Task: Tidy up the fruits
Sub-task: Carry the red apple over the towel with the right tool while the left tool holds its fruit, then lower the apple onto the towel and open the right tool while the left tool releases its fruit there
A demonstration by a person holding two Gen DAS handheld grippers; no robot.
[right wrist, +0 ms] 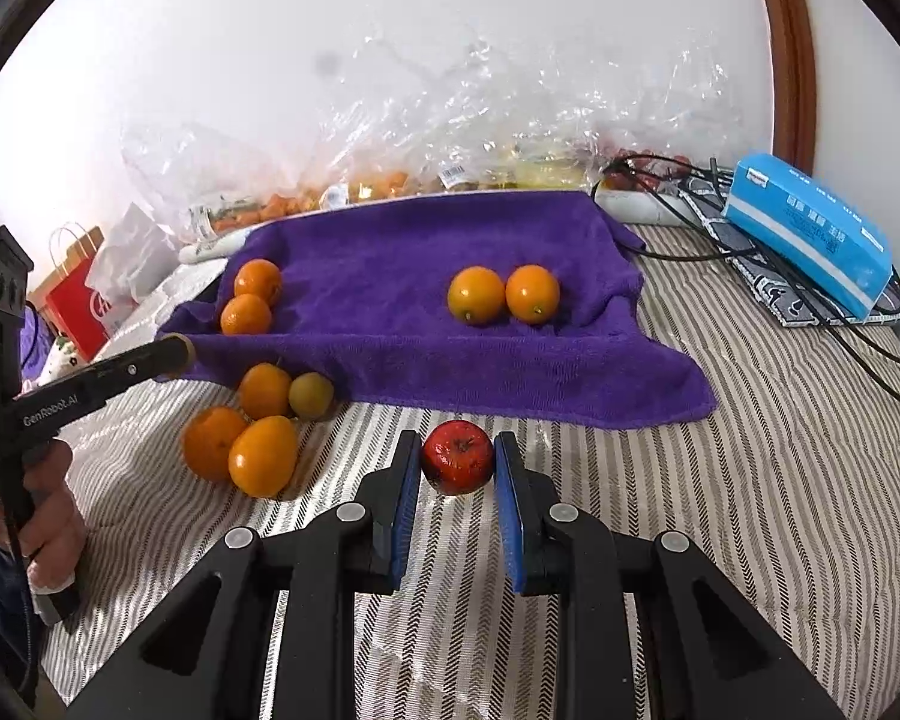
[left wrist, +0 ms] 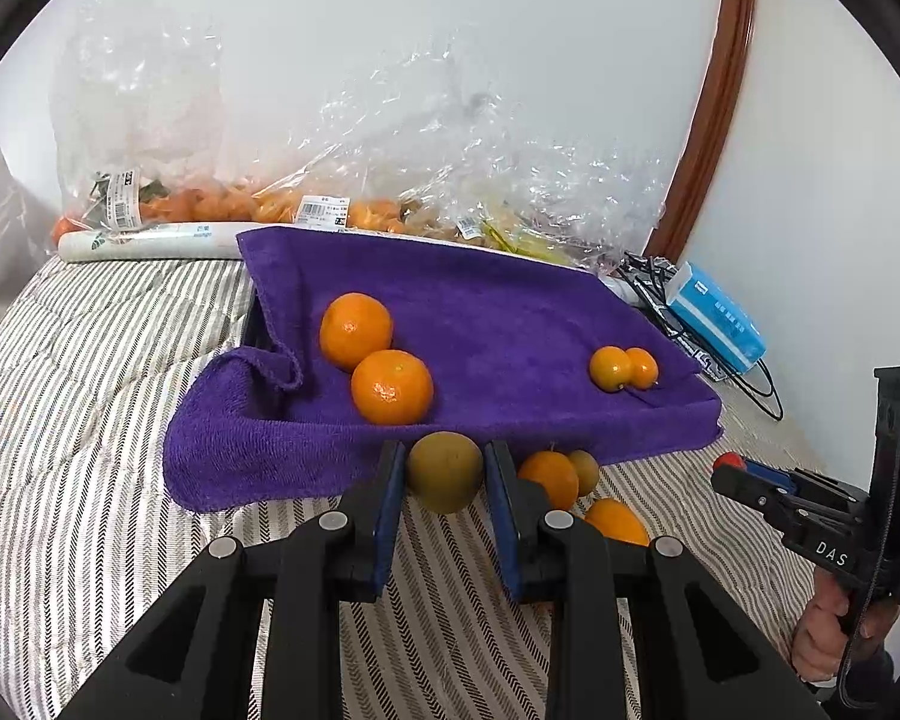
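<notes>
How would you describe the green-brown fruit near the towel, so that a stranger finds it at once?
Start at the purple towel draped over the striped bedding. Just off its front left edge lies a small cluster of fruit. Three are bright oranges; the green-brown fruit is the small, dull olive one nearest the towel, touching an orange.

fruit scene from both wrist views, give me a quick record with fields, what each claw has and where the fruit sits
left claw: around a green-brown fruit, contact unclear
right claw: around a red apple, small gaps at the pads
purple towel: two mandarins at its left, two smooth oranges at its right
striped bedding: loose citrus pile plus one small green-brown fruit
behind towel: clear fruit bags
</notes>
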